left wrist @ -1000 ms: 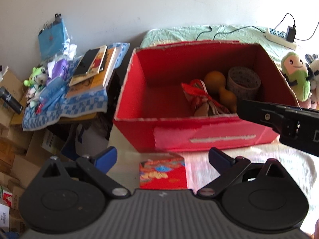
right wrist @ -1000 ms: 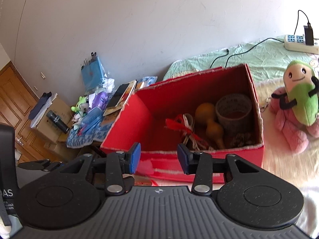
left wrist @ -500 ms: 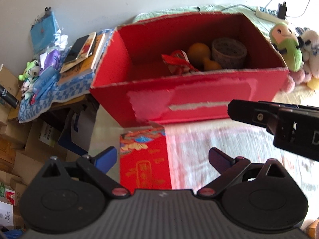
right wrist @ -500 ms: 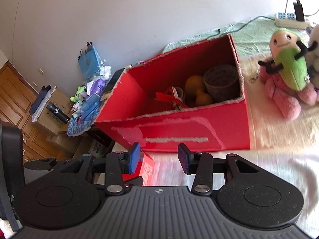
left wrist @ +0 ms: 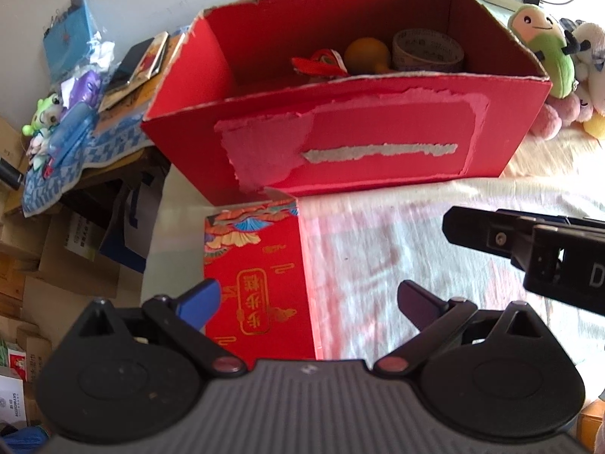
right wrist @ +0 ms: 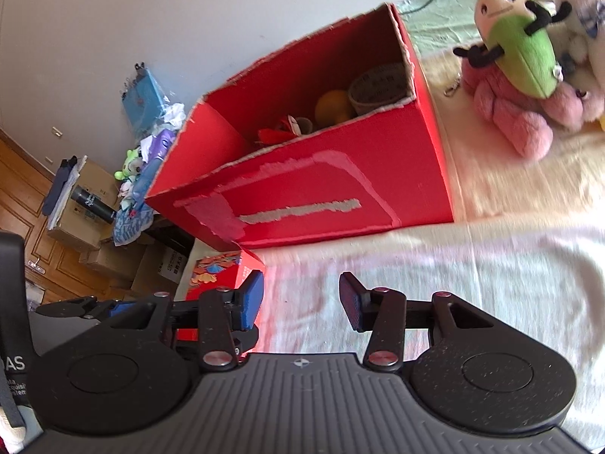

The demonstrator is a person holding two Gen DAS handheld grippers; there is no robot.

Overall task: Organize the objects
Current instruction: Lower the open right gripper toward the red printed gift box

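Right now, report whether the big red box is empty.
Not empty. The big red box is open-topped, and over its near wall show an orange gourd, a woven cup and a red tassel.

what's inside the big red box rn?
In the big red box: an orange gourd, a woven cup and a red-ribboned bundle. The front wall hides their lower parts and the box floor.

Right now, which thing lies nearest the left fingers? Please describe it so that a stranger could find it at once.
Find the big open red cardboard box standing on the pale bed cover. Just in front of its left corner lies a smaller flat red box, at the bed's edge. Unlike the big box with its torn front, this one is closed, with gold writing and colourful patterns on its lid.
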